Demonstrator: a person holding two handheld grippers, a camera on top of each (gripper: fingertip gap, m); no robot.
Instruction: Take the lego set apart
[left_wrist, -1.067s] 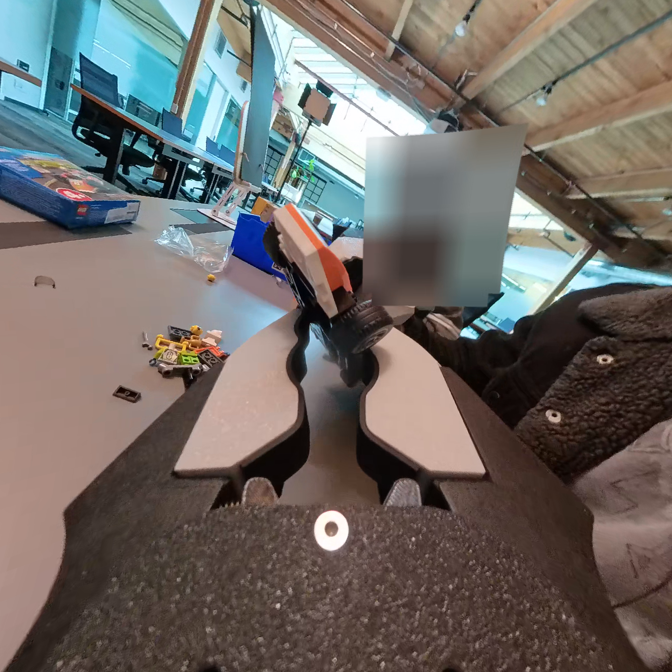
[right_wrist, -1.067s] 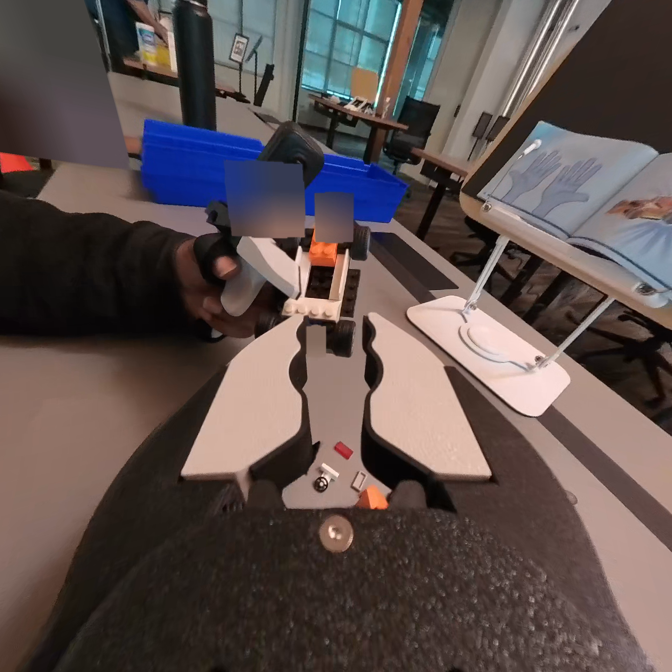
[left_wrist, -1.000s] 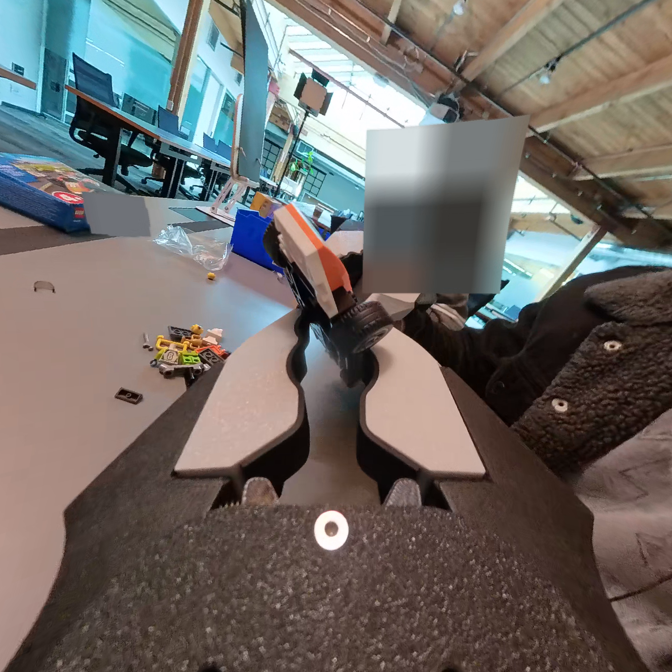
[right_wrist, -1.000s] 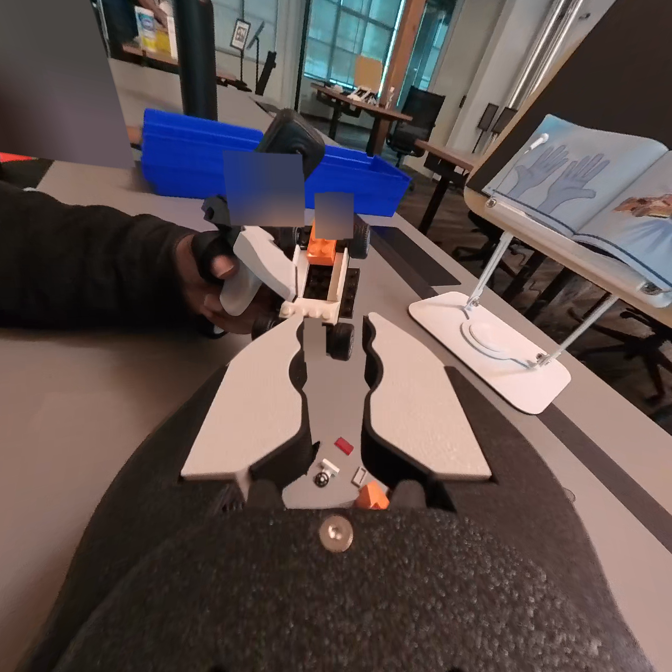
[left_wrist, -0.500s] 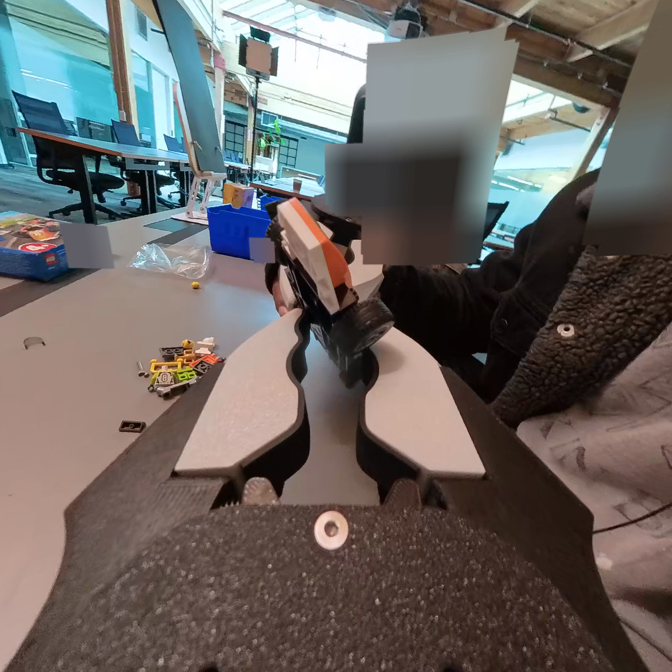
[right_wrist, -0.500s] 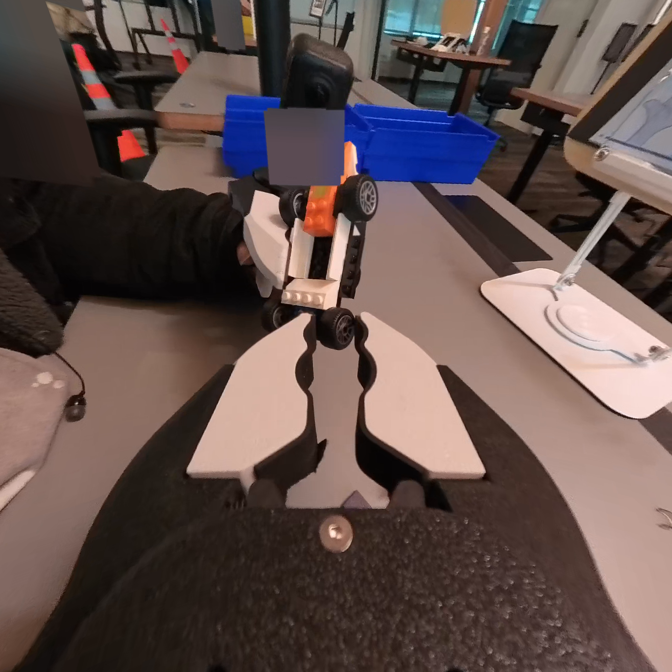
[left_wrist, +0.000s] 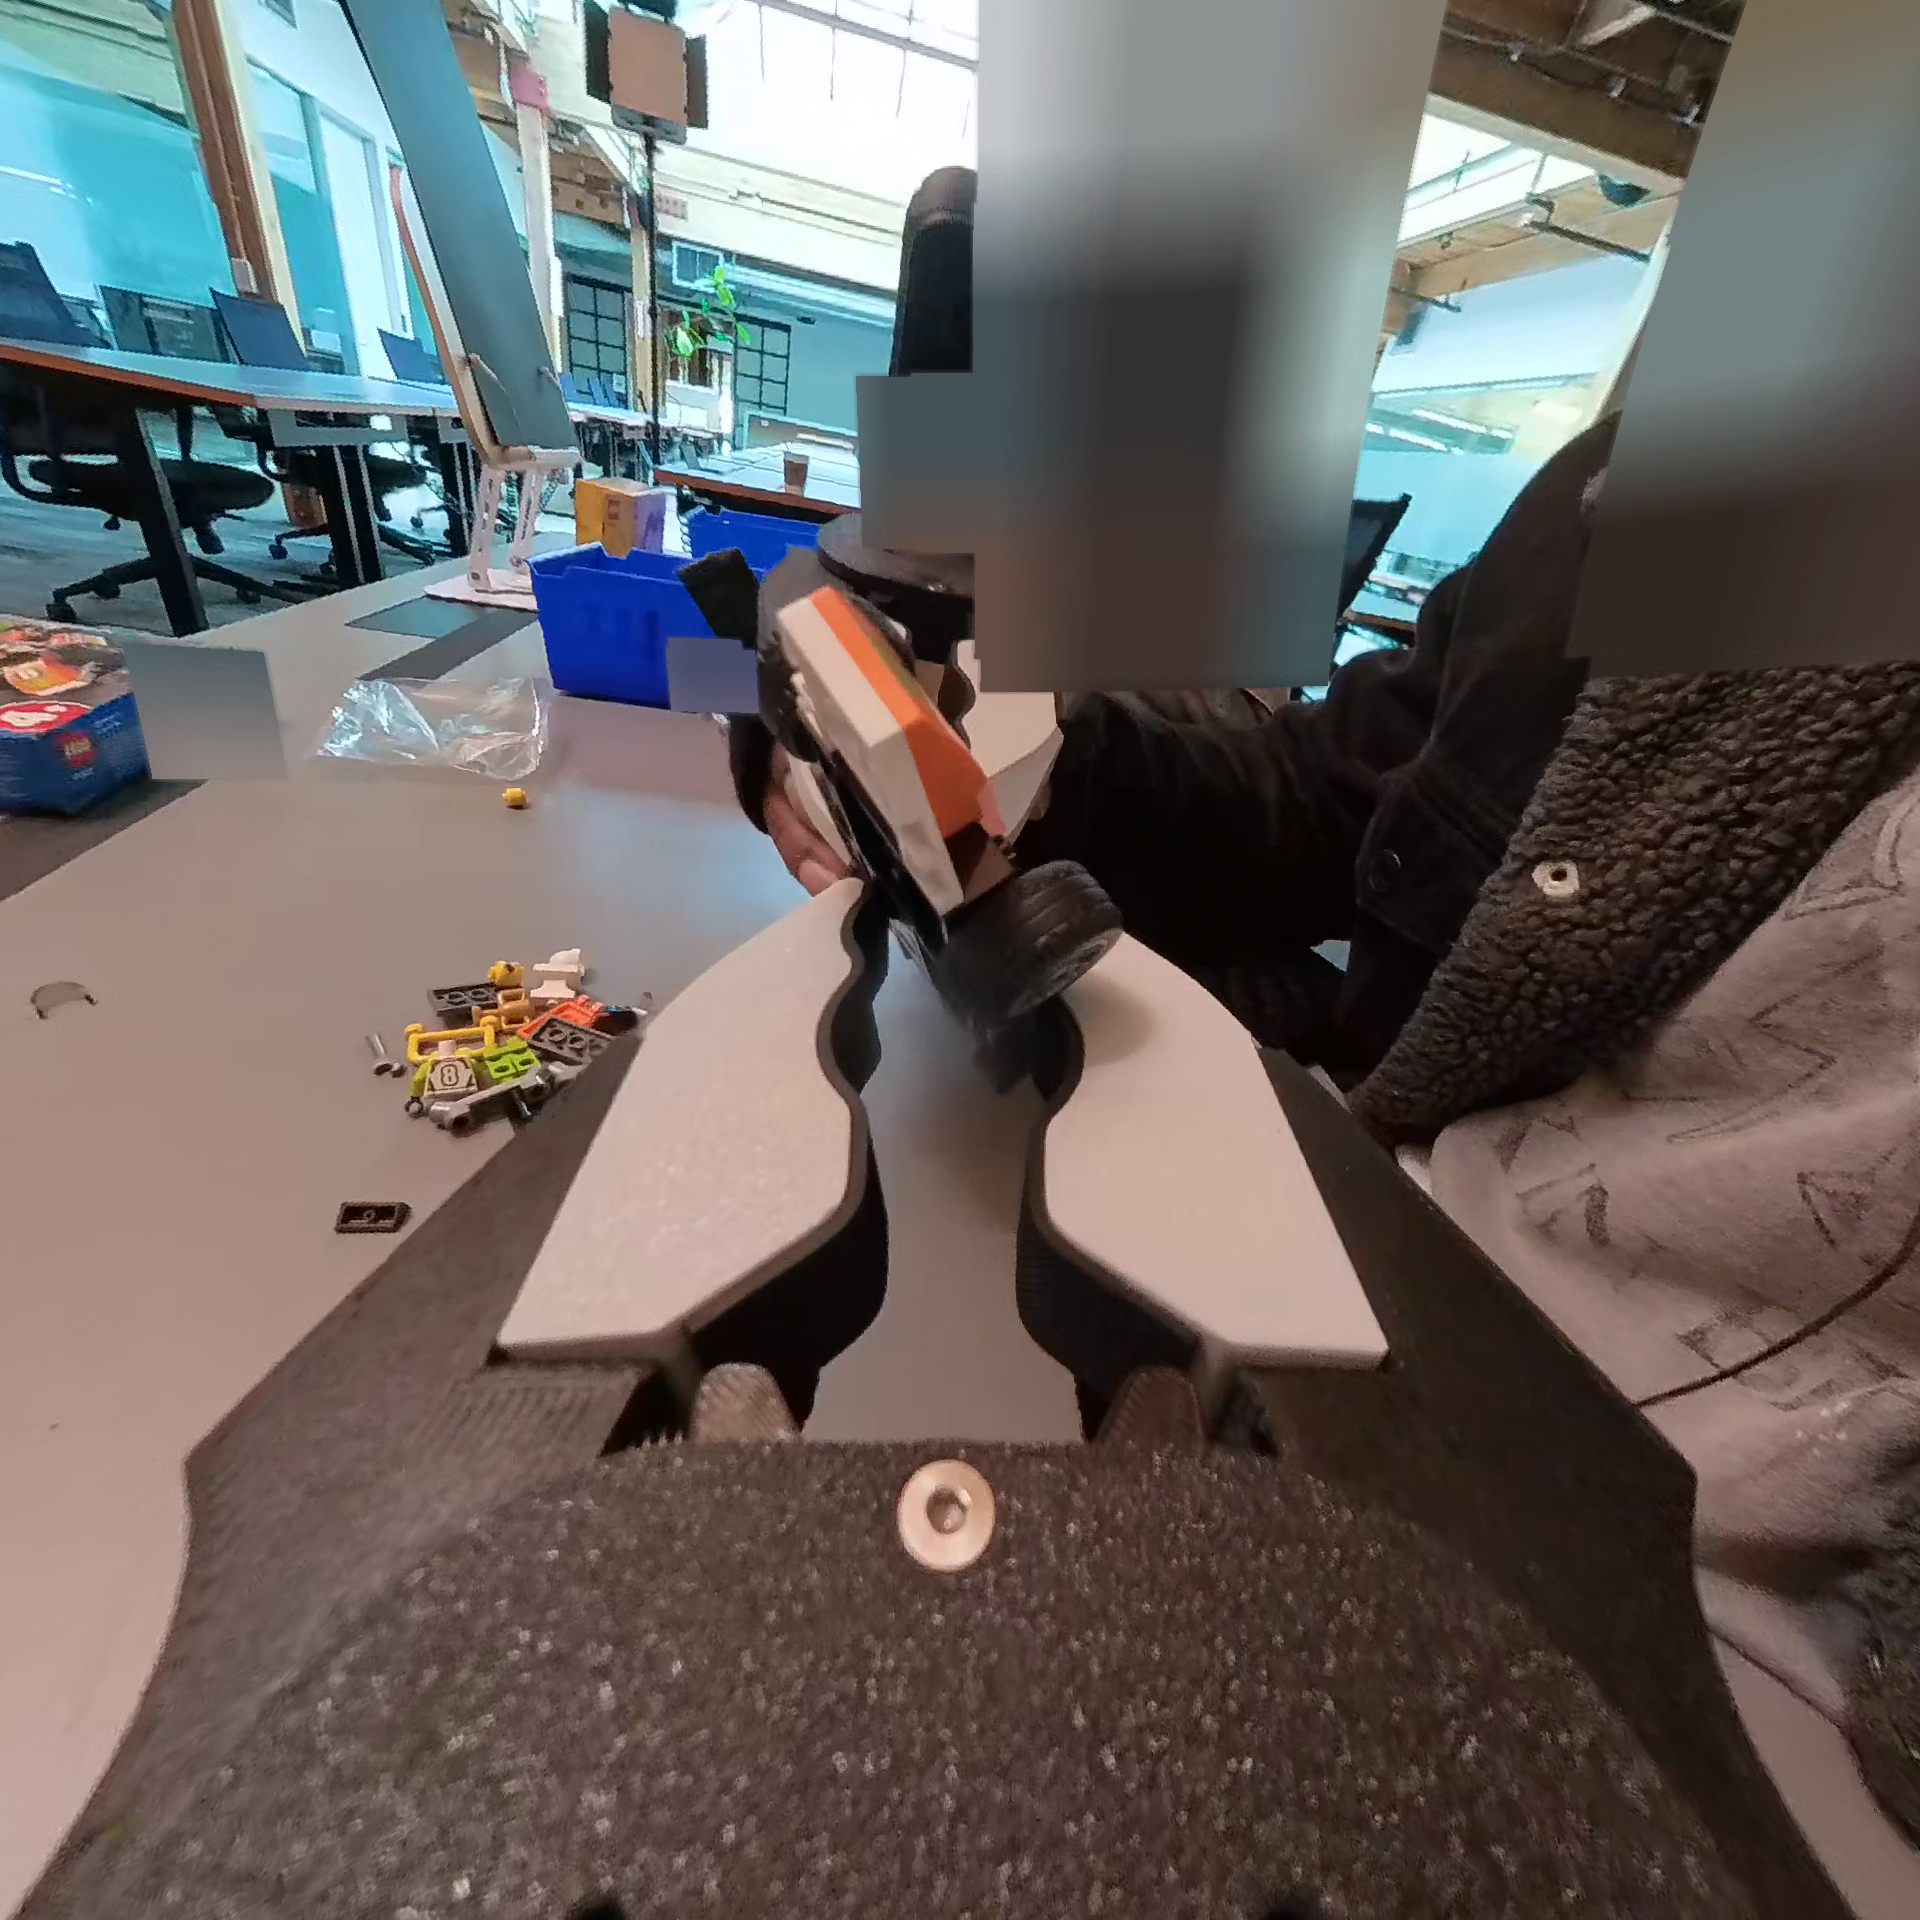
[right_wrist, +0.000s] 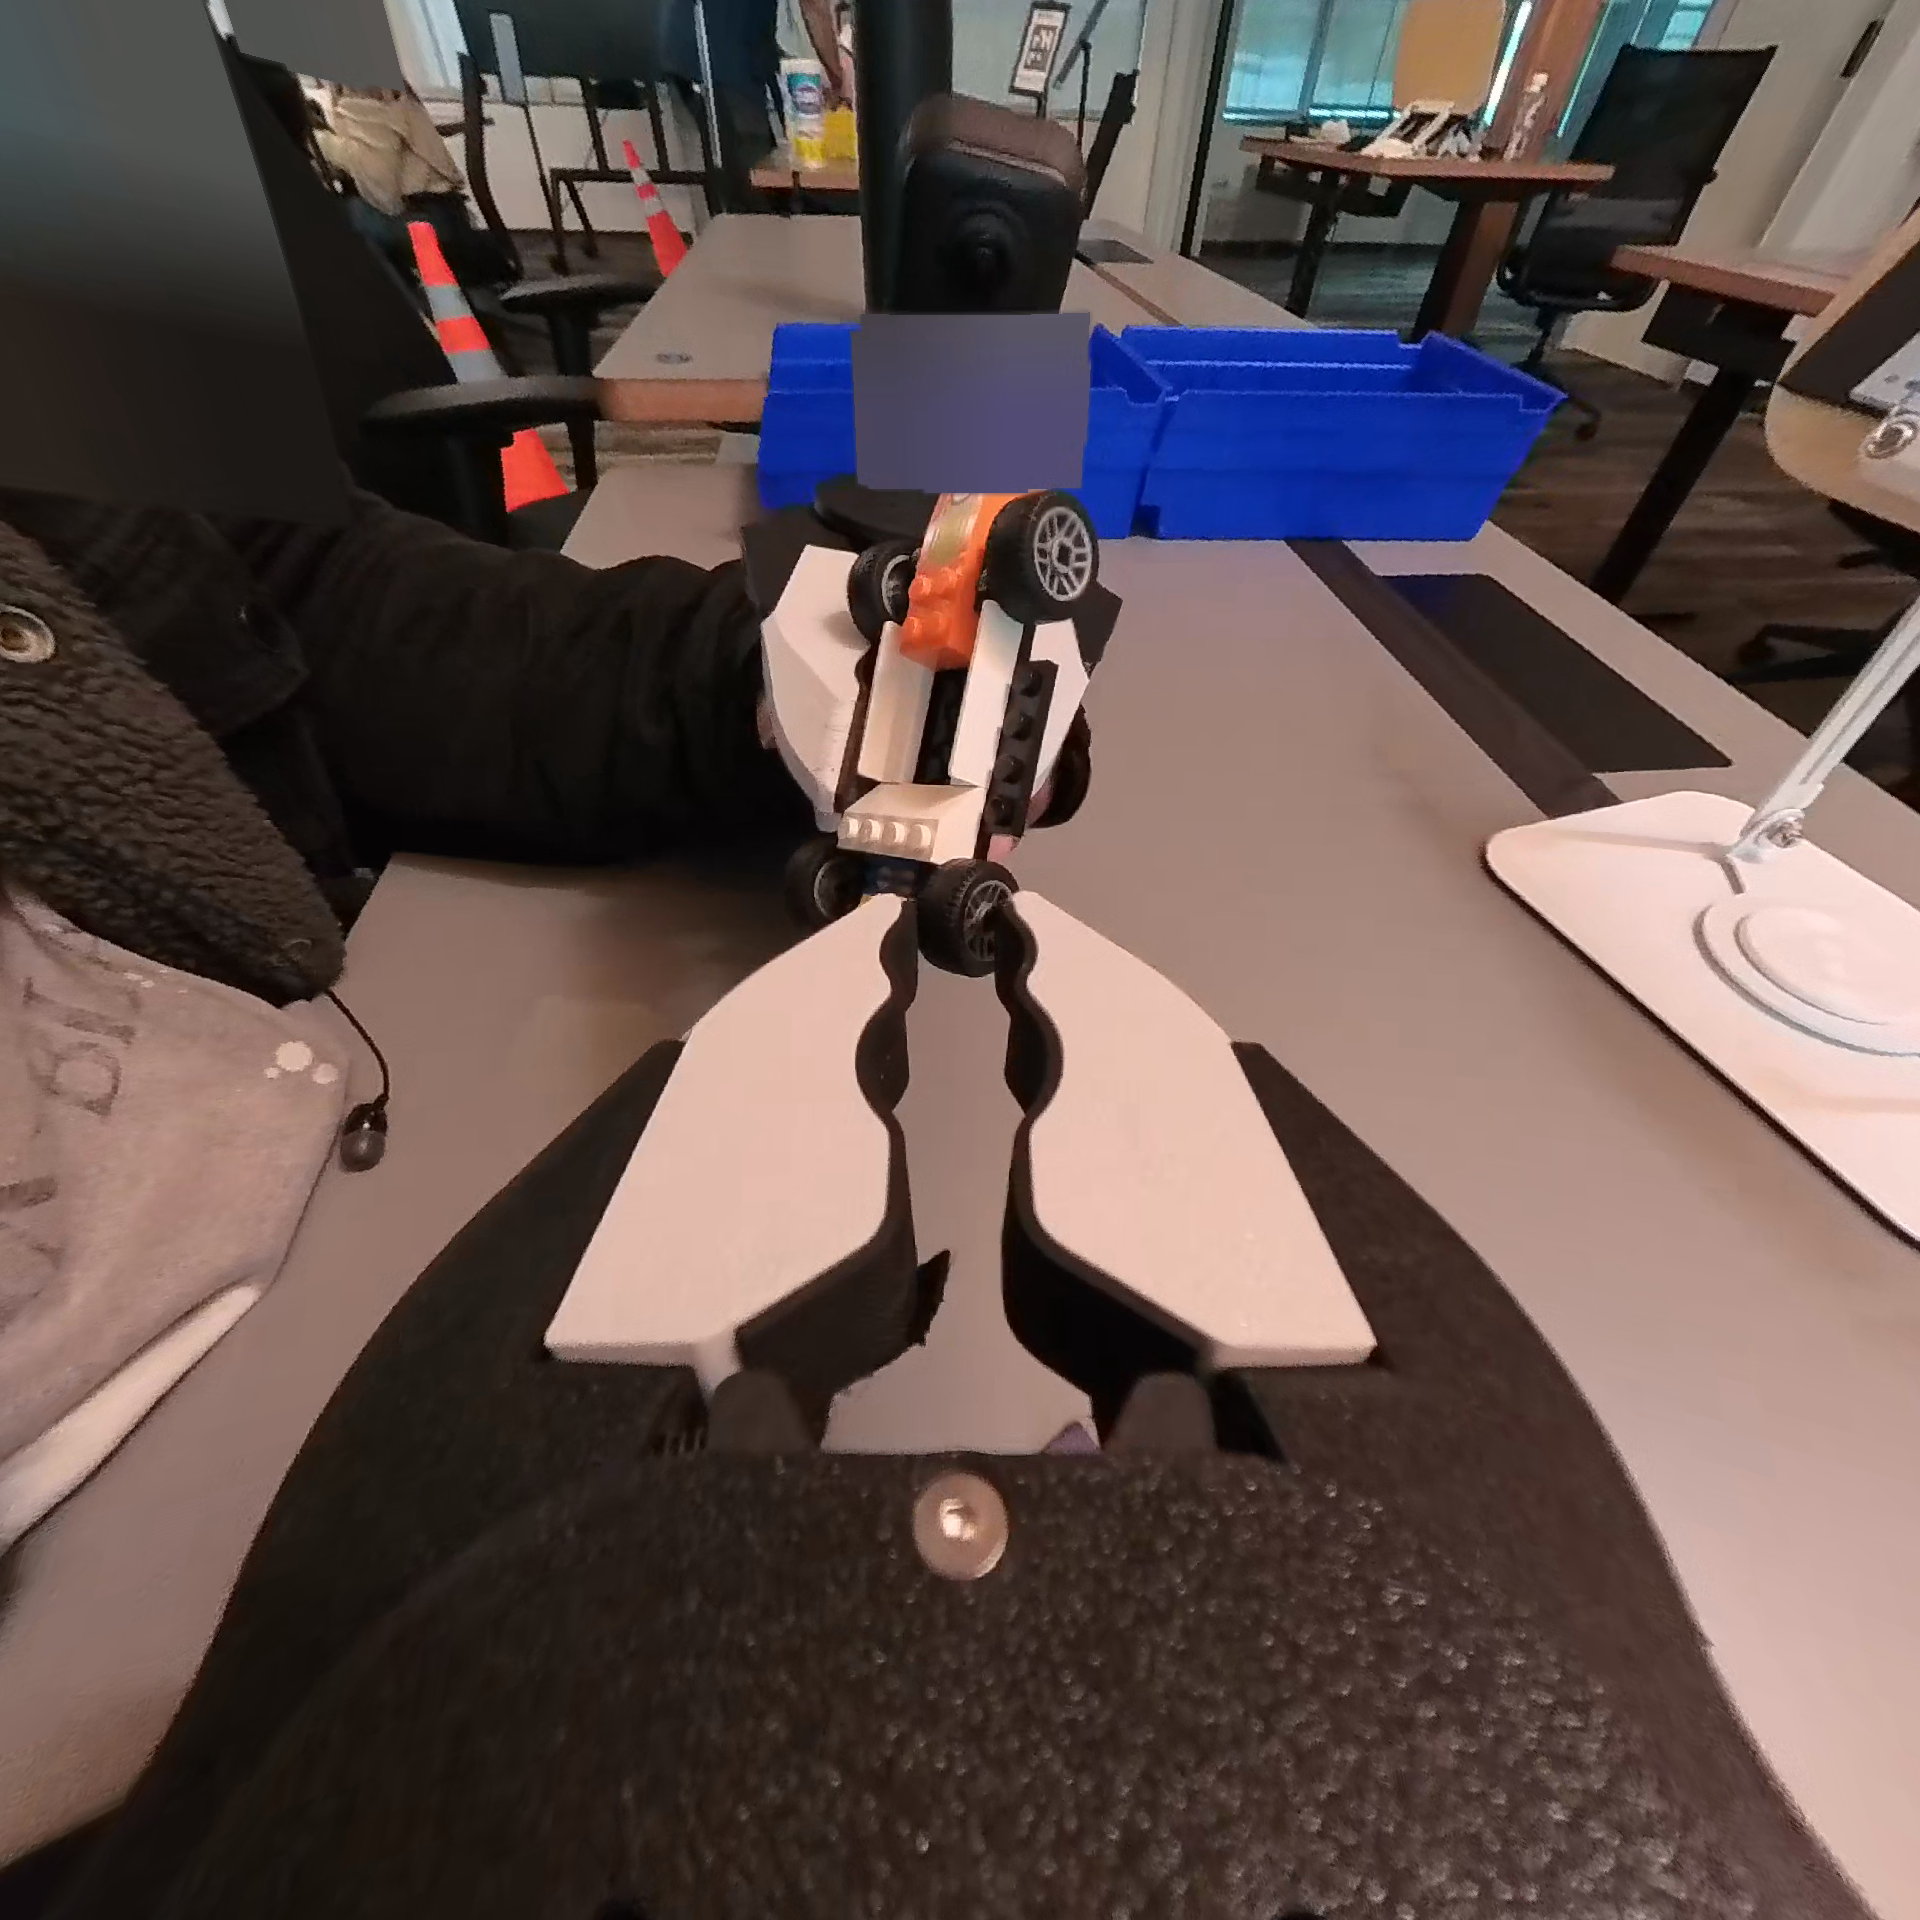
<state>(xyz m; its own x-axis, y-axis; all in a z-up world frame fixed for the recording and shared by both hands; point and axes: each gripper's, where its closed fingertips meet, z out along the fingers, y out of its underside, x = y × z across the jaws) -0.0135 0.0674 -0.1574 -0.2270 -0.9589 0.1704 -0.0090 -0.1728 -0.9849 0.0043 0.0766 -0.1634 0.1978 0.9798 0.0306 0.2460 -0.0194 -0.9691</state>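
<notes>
Spanning the gap above the table (right_wrist: 1299, 831), the lego car (right_wrist: 956, 717) is clamped at one wheeled end by the left gripper (left_wrist: 961, 966) and at a wheel (right_wrist: 971, 914) of the opposite end by the right gripper (right_wrist: 961, 925).

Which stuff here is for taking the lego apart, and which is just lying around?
For the job:
lego car
left gripper
right gripper
pile of loose pieces

Just lying about:
blue bins
plastic bag
white stand base

Bright daylight from windows (left_wrist: 156, 218) and skylights; soft shadows on tabletop (right_wrist: 1299, 831); strong fisheye bending at edges; near foreground slightly soft.
</notes>
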